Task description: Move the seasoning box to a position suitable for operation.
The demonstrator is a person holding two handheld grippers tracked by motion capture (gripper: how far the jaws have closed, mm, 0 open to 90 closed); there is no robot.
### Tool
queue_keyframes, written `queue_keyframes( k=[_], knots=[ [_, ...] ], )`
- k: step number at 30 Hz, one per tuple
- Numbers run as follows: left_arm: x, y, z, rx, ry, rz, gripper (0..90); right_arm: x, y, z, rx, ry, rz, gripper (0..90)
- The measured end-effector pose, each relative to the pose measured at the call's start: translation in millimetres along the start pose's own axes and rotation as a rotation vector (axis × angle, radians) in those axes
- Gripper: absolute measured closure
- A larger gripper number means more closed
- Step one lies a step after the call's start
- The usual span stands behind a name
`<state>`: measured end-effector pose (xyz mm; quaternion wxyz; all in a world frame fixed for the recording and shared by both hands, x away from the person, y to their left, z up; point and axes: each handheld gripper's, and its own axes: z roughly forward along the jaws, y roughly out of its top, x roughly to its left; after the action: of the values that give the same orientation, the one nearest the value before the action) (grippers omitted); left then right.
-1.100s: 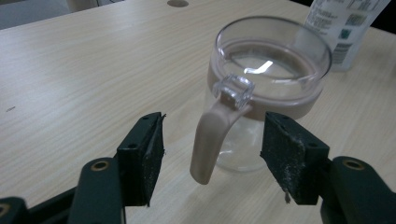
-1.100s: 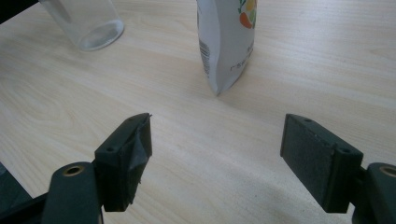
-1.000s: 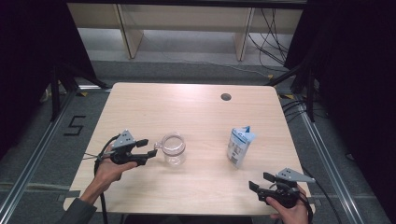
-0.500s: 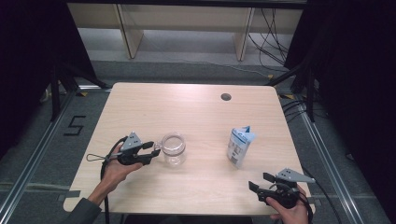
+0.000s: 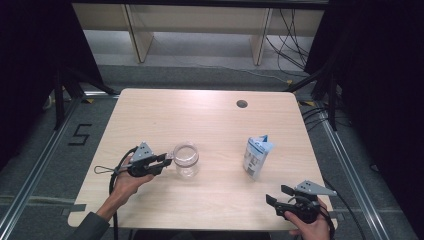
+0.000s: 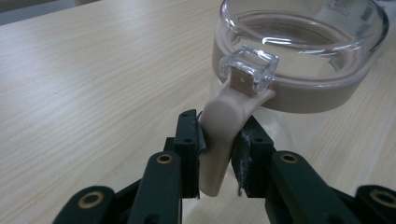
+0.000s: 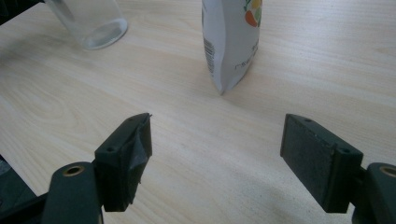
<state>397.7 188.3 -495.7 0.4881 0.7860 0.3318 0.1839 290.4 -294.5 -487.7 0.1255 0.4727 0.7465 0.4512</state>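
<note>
The left hand-held gripper (image 6: 219, 154), just closing, clamps the clear glass jar's (image 5: 186, 160) beige handle (image 6: 224, 135); the right hand-held gripper (image 7: 217, 154) gapes open at the table's near right.

My right gripper view crops the pouch (image 7: 232, 42) above its print, too blurred to read. The left gripper view cuts the jar (image 6: 299, 70) at its far rim.

Pale wooden desk (image 5: 210, 115) standing on grey floor (image 5: 200, 75), dark curtains (image 5: 380, 75) hanging either side, cables (image 5: 287, 45) trailing behind

Clear glass jar (image 5: 186, 160) stands upright, its beige handle (image 6: 223, 135) probably clamped.
</note>
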Motion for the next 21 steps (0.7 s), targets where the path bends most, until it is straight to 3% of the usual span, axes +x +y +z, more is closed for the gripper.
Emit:
queue_keyframes(
  k=[5, 11, 15, 21],
  knots=[
    [-2.3, -2.2, 0.2, -0.029, 0.037, -0.017, 74.3, 0.1, 0.0, -0.1, -0.001, 0.001, 0.0, 26.0],
    [-5.3, -4.8, -0.4, -0.059, 0.048, -0.036, 75.5, -0.7, -0.2, 0.0, -0.005, -0.001, -0.005, 26.0],
    [-10.3, -4.7, -0.4, -0.049, 0.046, -0.013, 75.4, -0.1, 0.0, -0.1, 0.0, -0.001, 0.0, 26.0],
    [-14.8, -3.9, 0.5, -0.045, 0.052, -0.026, 75.3, -1.0, -0.3, -0.2, 0.001, -0.002, 0.001, 26.0]
  ],
)
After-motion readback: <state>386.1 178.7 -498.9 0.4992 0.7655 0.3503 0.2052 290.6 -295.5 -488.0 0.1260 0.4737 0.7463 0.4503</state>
